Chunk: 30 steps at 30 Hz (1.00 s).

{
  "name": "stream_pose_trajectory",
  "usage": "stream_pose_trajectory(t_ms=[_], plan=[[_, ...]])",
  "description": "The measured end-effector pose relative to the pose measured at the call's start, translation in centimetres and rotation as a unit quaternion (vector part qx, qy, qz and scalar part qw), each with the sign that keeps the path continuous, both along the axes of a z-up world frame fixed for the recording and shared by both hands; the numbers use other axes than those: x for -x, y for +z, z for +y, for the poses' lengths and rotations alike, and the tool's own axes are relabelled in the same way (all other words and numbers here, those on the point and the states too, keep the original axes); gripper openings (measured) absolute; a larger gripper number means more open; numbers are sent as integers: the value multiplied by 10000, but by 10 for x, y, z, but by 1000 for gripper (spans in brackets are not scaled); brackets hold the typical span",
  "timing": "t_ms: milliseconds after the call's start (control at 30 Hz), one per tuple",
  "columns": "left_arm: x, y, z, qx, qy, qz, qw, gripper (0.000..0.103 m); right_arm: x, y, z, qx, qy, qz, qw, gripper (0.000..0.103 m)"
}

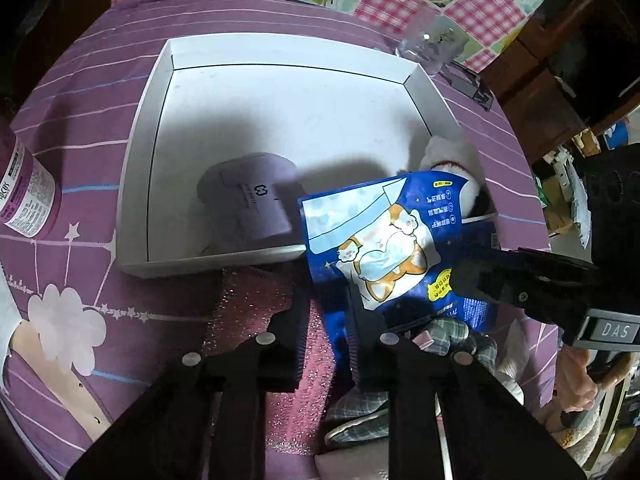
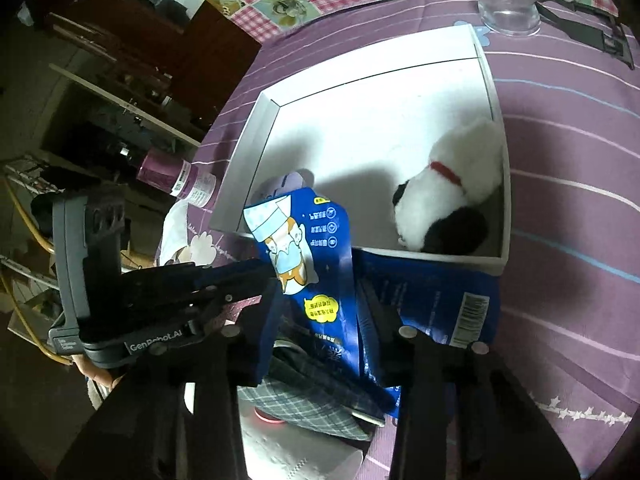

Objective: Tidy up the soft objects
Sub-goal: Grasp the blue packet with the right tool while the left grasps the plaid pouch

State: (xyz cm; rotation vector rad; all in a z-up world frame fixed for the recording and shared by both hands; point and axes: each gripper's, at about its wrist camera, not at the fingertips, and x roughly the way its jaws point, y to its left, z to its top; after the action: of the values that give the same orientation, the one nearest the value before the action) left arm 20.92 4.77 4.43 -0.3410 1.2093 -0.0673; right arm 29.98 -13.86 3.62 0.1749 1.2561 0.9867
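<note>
A blue packet with a cartoon animal (image 1: 380, 240) (image 2: 304, 248) stands tilted against the front wall of the white box (image 1: 280, 50) (image 2: 360, 64). My right gripper (image 2: 320, 292) (image 1: 460, 276) is shut on the packet's lower part. My left gripper (image 1: 326, 300) (image 2: 260, 276) points down beside it, shut on a pink glittery cloth (image 1: 248, 308). A plaid cloth (image 1: 452, 336) (image 2: 312, 392) lies under the packet. Inside the box are a lavender roll (image 1: 248, 204) (image 2: 288, 182) and a white and black plush with a red collar (image 1: 452, 152) (image 2: 452, 188).
A purple bottle (image 1: 28, 188) (image 2: 176, 172) lies left of the box on the purple cloth. Behind the box stand a clear glass (image 1: 432, 46) (image 2: 508, 0) and a black stand (image 1: 472, 84) (image 2: 592, 28). A white tissue pack (image 2: 296, 456) lies near me.
</note>
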Motion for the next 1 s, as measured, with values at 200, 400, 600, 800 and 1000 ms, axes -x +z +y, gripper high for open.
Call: stream_pose_trajectory(t_ms=[200,400,600,800,1000], plan=[[-3,-4,-2,-75,-52,21,10000,14,-1,-4,1,-208,126,202,9995,23],[-4,-6,-1,-69,-30,9,10000,13,2,-11,9,-220,206,318,9990,13],[-2,-3,0,-90,4,-56,9999,13,2,-8,14,-271,118,374,9989,8],[10,27,6,-137,93,-614,9980,13,7,24,1,-481,-290,-216,9982,7],[23,49,0,-253,-65,-935,9953,13,20,61,-12,-428,-760,-1025,9909,7]])
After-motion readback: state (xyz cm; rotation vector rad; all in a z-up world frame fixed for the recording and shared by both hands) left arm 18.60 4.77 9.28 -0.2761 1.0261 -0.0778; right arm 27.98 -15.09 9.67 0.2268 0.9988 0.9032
